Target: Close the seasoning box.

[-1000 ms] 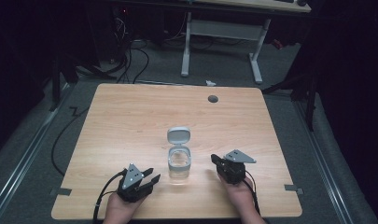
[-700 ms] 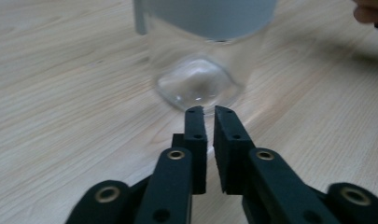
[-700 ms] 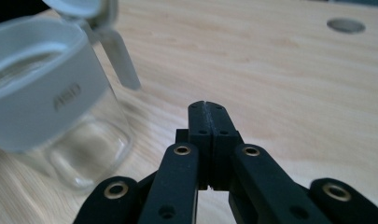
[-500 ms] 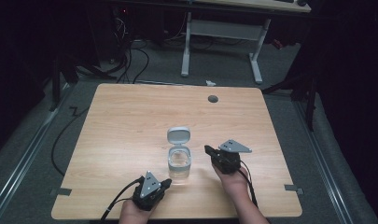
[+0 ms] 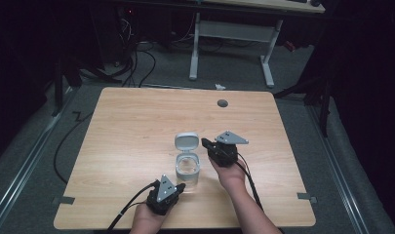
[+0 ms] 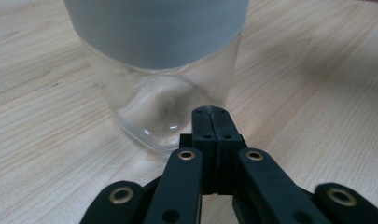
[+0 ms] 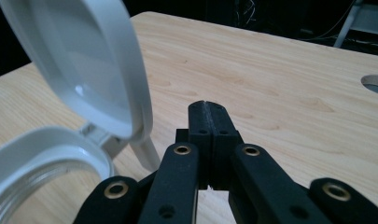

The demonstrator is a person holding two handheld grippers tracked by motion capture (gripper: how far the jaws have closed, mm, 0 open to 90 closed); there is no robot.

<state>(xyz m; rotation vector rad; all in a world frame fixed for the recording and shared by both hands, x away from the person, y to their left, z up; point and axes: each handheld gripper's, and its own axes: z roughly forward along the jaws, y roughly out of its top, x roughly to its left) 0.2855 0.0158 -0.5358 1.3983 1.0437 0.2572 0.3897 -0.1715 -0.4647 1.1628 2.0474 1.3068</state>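
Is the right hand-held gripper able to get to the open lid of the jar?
Probably yes. The right hand-held gripper sits just beside the raised lid, with only bare table around them. Its jaws are shut, so it could push the lid down, but would need to open to grab it.

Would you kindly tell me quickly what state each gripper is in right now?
Left gripper: closed, empty, fingers beside the jar.
Right gripper: closed, empty, beside the lid.

Dim, dark surroundings around a lit table (image 5: 136,122); soft, slightly blurred close foregrounds in both gripper views.
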